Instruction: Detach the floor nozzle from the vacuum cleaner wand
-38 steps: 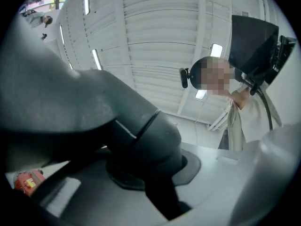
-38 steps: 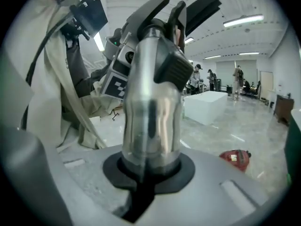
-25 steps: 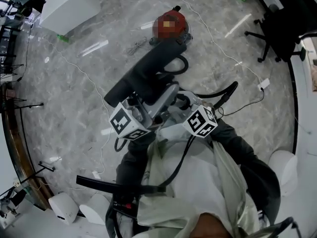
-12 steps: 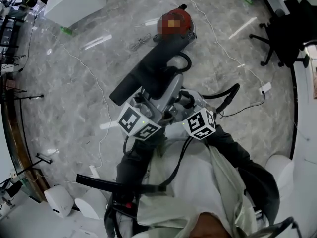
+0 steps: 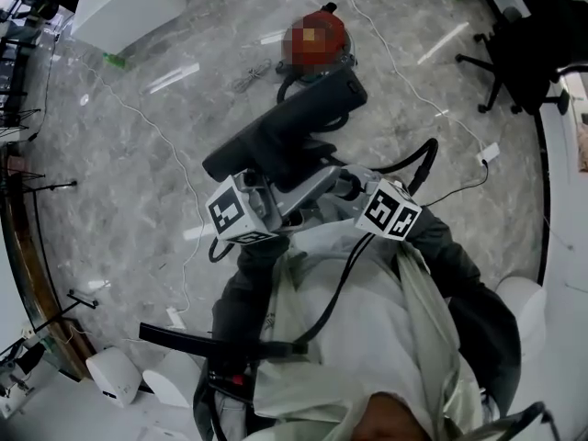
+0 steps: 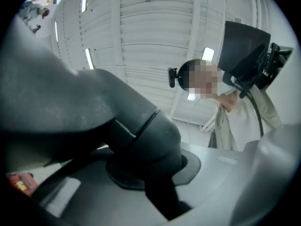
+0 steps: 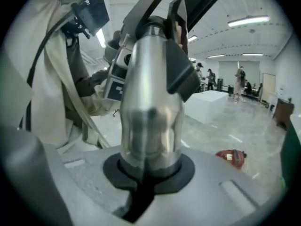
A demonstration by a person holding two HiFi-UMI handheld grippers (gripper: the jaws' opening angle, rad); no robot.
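Gripping the matte black, rounded neck of the floor nozzle (image 5: pixel 285 127), centre frame, with the left gripper (image 6: pixel 155 178); clamped with the right gripper (image 7: pixel 148 171) on the glossy silvery wand (image 7: pixel 150 102). Underneath, polished grey-veined marble floor (image 5: pixel 138 182); probably a wide hall.

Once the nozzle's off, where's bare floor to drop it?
Widest bare floor: left, between the white cable and the tripod stands. Smaller patch right, between the white plug and the white rounded object. Crowded: centre, around the red canister, floor nozzle, wand and coiled cord.
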